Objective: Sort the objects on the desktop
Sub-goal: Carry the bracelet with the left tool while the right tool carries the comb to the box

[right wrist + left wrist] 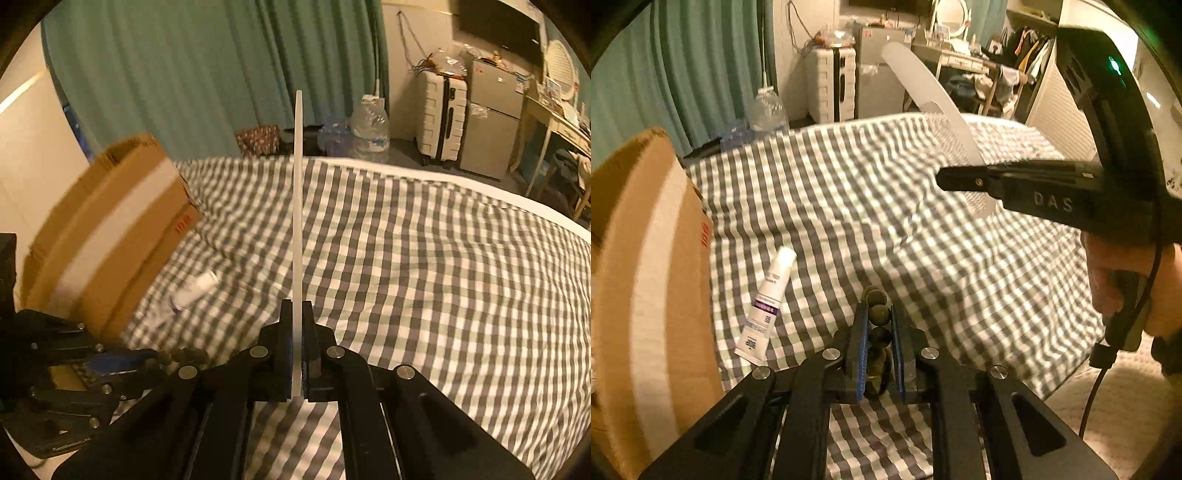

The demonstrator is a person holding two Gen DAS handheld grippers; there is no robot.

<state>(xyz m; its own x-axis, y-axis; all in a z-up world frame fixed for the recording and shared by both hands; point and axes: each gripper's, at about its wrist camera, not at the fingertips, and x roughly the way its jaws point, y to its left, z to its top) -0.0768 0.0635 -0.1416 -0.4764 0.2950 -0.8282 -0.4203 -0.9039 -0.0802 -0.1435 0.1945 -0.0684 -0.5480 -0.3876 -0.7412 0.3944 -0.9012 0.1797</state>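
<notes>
Both grippers loaded above a checked bed.

Left gripper (879, 325): low over the bedcover (849, 192), jaws pinching a string of dark beads (878, 314) running along its fingers. Right gripper (297, 310): raised, jaws clamped on a flat white ruler (298, 206), long axis pointing forward and away. White tube (767, 302) lies beside the cardboard box (646, 280), cap away.

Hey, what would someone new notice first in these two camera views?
Probably the long white ruler sticking straight up from the shut right gripper over the checked bedspread. Next, the dark bead string pinched in the left gripper, with a white tube lying beside the cardboard box at left.
</notes>
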